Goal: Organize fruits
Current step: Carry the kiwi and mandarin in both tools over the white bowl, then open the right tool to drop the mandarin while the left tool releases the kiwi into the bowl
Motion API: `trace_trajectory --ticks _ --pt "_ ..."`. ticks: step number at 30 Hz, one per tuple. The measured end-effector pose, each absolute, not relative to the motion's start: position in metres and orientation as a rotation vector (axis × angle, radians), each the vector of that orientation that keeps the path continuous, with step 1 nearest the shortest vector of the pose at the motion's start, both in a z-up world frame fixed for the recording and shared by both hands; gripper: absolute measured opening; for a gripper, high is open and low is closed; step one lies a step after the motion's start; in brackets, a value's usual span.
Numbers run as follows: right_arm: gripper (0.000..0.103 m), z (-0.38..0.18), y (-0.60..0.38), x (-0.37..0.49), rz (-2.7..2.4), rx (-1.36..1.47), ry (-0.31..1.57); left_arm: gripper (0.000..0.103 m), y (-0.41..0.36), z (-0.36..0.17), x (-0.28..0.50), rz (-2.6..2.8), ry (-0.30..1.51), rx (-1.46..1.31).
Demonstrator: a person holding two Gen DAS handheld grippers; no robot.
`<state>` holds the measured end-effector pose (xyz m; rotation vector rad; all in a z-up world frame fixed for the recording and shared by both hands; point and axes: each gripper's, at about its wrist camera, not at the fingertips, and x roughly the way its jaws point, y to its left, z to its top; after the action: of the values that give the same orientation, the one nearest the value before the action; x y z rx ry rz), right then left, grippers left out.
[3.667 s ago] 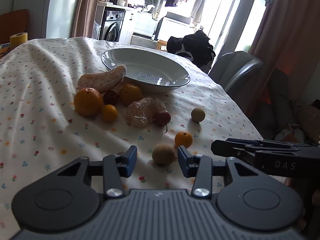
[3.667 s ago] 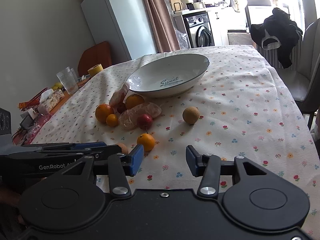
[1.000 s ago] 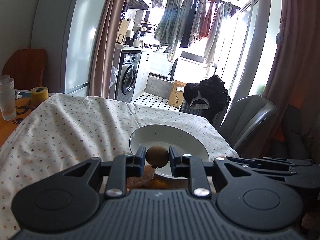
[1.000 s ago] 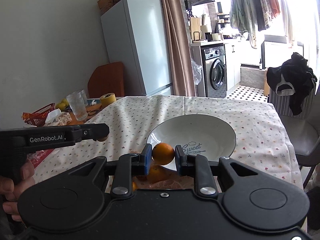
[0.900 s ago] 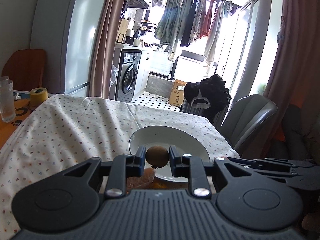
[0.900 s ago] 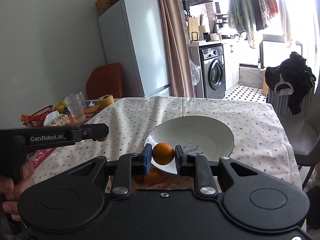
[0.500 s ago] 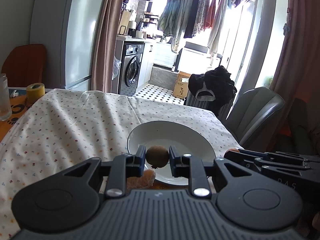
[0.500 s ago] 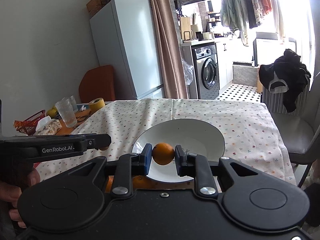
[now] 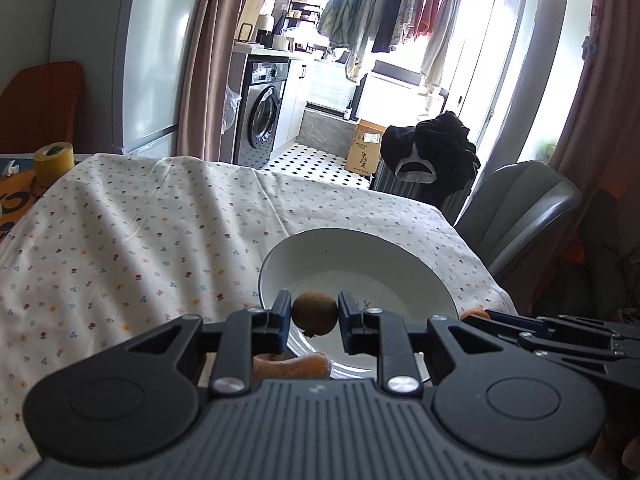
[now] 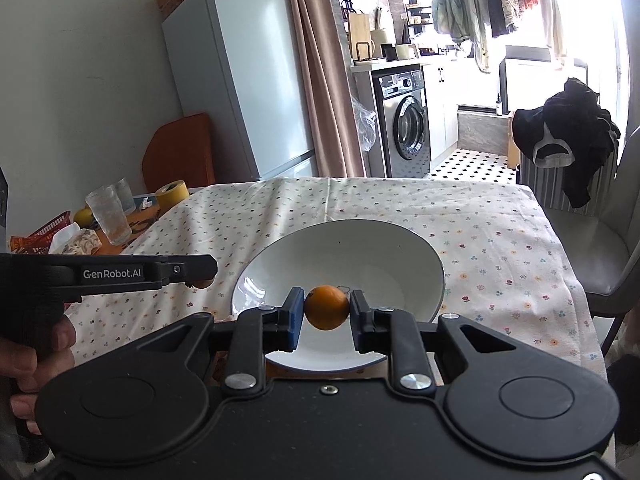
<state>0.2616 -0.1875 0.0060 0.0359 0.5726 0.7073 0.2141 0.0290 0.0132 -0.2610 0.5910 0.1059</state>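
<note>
Two hand-held grippers hang above a white bowl (image 9: 420, 276) on a table (image 9: 120, 240) spread with a flowered cloth. The left hand-held gripper (image 9: 314, 317) is clamped on a small brown fruit (image 9: 314, 313), held over the bowl's near rim; the right hand-held gripper (image 10: 326, 309) is clamped on an orange (image 10: 327, 307), also over the bowl. A peeled orange piece (image 9: 296, 366) lies just beside the bowl, toward the table's near edge.

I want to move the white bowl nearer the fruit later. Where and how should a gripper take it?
Probably by the near rim of the white bowl, coming from the front with one finger inside and one outside. Its wall is thin and flares upward, the whole bowl is too wide to span, and it holds nothing yet.
</note>
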Motion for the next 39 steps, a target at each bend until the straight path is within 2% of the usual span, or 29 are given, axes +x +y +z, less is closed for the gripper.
trace_trajectory --ticks 5,9,13,14,17,18,26,29,31,33,34,36,39 --pt "0.023 -0.007 -0.182 0.277 0.7 0.048 0.615 0.023 0.029 0.004 0.226 0.087 0.61 -0.268" --pt "0.035 -0.016 -0.18 0.283 0.69 0.065 0.635 0.023 0.026 -0.002 0.233 0.075 0.62 -0.266" --pt "0.036 -0.024 -0.185 0.283 0.676 0.081 0.63 0.023 0.024 -0.005 0.236 0.064 0.62 -0.276" --pt "0.037 -0.025 -0.187 0.282 0.671 0.086 0.628 0.023 0.023 -0.005 0.237 0.059 0.618 -0.274" --pt "0.054 -0.027 -0.191 0.279 0.67 0.099 0.613 0.023 0.021 -0.004 0.241 0.062 0.618 -0.261" --pt "0.055 -0.027 -0.191 0.278 0.668 0.096 0.605 0.023 0.021 -0.004 0.243 0.062 0.619 -0.257" --pt "0.055 -0.033 -0.201 0.279 0.657 0.11 0.6 0.023 0.013 -0.019 0.258 0.065 0.656 -0.252" --pt "0.059 -0.035 -0.205 0.279 0.645 0.112 0.608 0.028 0.011 -0.02 0.259 0.092 0.66 -0.236" --pt "0.066 -0.034 -0.207 0.278 0.639 0.118 0.605 0.036 0.013 -0.019 0.257 0.095 0.654 -0.253" --pt "0.076 -0.032 -0.209 0.275 0.633 0.123 0.591 0.057 0.015 -0.015 0.254 0.106 0.65 -0.264" --pt "0.079 -0.031 -0.21 0.273 0.627 0.127 0.581 0.061 0.016 -0.013 0.251 0.112 0.638 -0.262" --pt "0.091 -0.028 -0.213 0.27 0.622 0.144 0.56 0.077 0.016 -0.008 0.244 0.122 0.613 -0.247" --pt "0.103 -0.025 -0.216 0.268 0.609 0.174 0.55 0.087 0.018 0.001 0.232 0.138 0.585 -0.239"
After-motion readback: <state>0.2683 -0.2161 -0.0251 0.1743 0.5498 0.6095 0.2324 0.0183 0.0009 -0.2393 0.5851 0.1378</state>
